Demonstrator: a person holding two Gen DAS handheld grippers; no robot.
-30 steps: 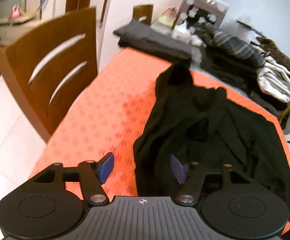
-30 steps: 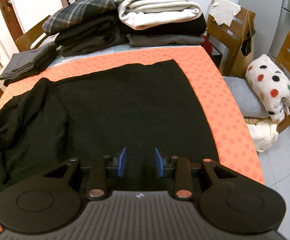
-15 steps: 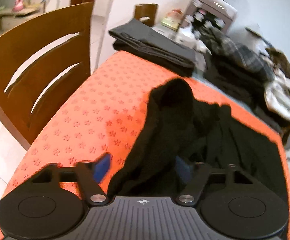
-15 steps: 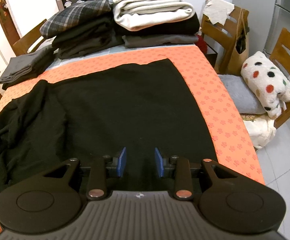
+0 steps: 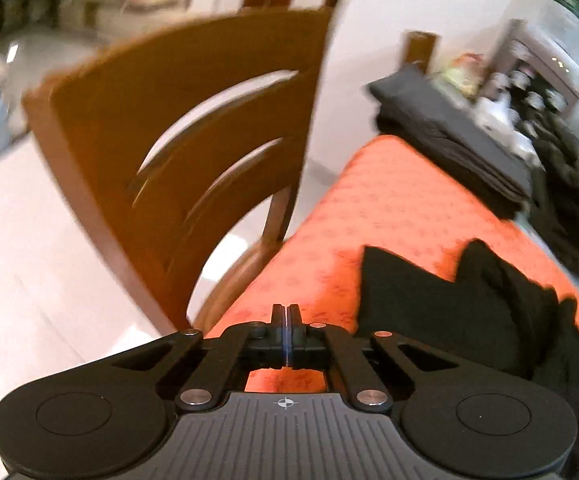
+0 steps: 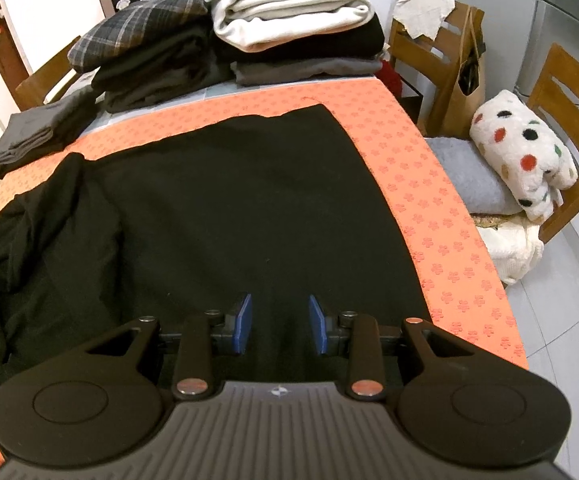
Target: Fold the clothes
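Two grippers: I have both in view, each from its own wrist camera.
Left gripper (image 5: 286, 330): pads pressed flat together with nothing between them; I see it over the orange tablecloth (image 5: 389, 208) near the table's edge.
Right gripper (image 6: 280, 324): pads spread apart with a clear gap, hanging over the near part of the black garment (image 6: 229, 208); I cannot tell whether the tips touch the cloth.
Black garment, right view: laid on the cloth, its right half smooth and flat out to 1 o'clock, its left half bunched in folds around 9 o'clock.
Black garment, left view: a rumpled dark heap (image 5: 469, 312) at 3 o'clock of the closed tips, apart from them.
Wooden chair (image 5: 193, 152): at 11 o'clock in the left view, just beside the table edge, blurred.
Folded stacks: a plaid-topped dark pile (image 6: 145, 52) at 11 o'clock and a cream-topped pile (image 6: 293, 16) at 12 o'clock, both past the garment's far edge.
Dark folded piece (image 6: 37, 132): at 10 o'clock, on the table's far left corner.
Spotted plush (image 6: 525, 156): at 2 o'clock, on a chair beside the table, resting on a grey cushion (image 6: 465, 176).
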